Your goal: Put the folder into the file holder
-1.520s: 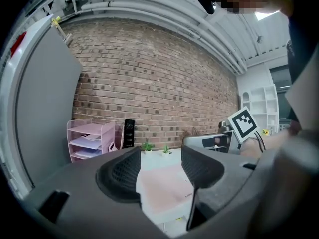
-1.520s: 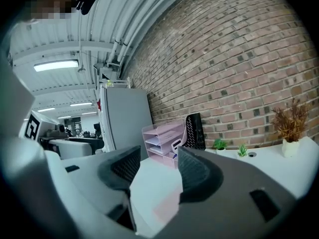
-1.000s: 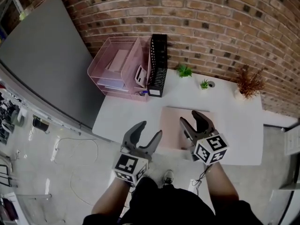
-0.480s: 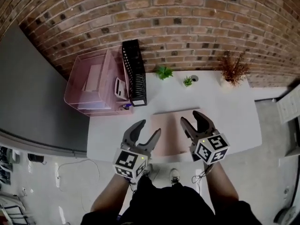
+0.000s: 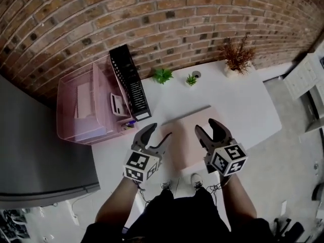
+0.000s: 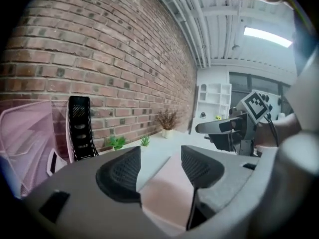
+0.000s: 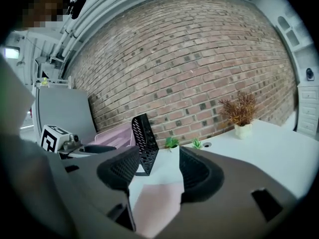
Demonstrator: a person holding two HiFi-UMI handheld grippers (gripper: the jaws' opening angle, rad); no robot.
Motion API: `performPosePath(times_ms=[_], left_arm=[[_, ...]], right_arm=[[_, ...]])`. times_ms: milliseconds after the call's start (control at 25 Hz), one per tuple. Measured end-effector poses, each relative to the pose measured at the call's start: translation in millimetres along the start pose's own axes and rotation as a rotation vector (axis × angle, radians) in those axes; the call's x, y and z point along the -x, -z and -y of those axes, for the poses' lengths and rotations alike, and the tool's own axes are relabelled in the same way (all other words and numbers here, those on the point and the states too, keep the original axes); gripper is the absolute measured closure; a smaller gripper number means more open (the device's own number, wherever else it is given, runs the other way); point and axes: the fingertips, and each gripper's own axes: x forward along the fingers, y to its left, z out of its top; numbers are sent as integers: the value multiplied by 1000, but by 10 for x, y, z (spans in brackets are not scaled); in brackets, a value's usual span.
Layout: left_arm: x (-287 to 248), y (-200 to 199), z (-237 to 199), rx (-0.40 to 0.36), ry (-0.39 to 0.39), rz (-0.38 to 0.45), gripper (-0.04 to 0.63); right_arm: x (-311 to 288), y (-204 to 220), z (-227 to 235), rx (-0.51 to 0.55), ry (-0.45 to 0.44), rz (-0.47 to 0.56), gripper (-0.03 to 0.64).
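Left gripper (image 5: 161, 132) and right gripper (image 5: 207, 126) are held side by side, pointed forward and slightly down, jaws spread, nothing grasped. Pink folder (image 5: 190, 135) is laid flat on bench (image 5: 243, 105) under them, apart from black file holder (image 5: 130, 82).

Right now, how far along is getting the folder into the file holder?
Done: nothing yet; the pink folder lies flat on the white table. In hand: the left gripper and right gripper hover over its near part, both open and empty. Left: grip the folder, lift it, carry it to the black file holder standing at the back beside the pink trays, and slide it in.
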Motion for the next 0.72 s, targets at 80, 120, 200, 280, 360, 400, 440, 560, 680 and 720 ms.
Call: performPosePath(times_ms=[80, 120, 200, 280, 360, 400, 440, 560, 680, 720], left_arm=[[-102, 90, -29, -8, 49, -24, 354], [-153, 139, -33, -11, 75, -36, 354], [-253, 244, -33, -20, 124, -59, 354], [-349, 362, -34, -37, 163, -87, 354], [-446, 487, -38, -53, 192, -118, 354], [-495, 551, -44, -59, 204, -133, 354], [-543, 619, -52, -64, 214, -150, 354], [-668, 839, -74, -93, 236, -204, 348], [-781, 1037, -88, -144, 255, -260, 336], [-820, 1099, -98, -162, 259, -279, 333]], right_arm=[[27, 74, 8, -19, 46, -4, 357], [52, 110, 14, -28, 74, -3, 357], [113, 193, 18, -48, 123, -4, 356], [169, 290, 9, -67, 158, -11, 354], [216, 389, -2, -85, 179, -23, 354], [238, 434, -1, -89, 190, -29, 353], [262, 484, 0, -95, 201, -36, 351], [348, 659, 14, -115, 235, -57, 348], [427, 852, 44, -153, 261, -76, 345], [447, 916, 52, -169, 267, -82, 344]])
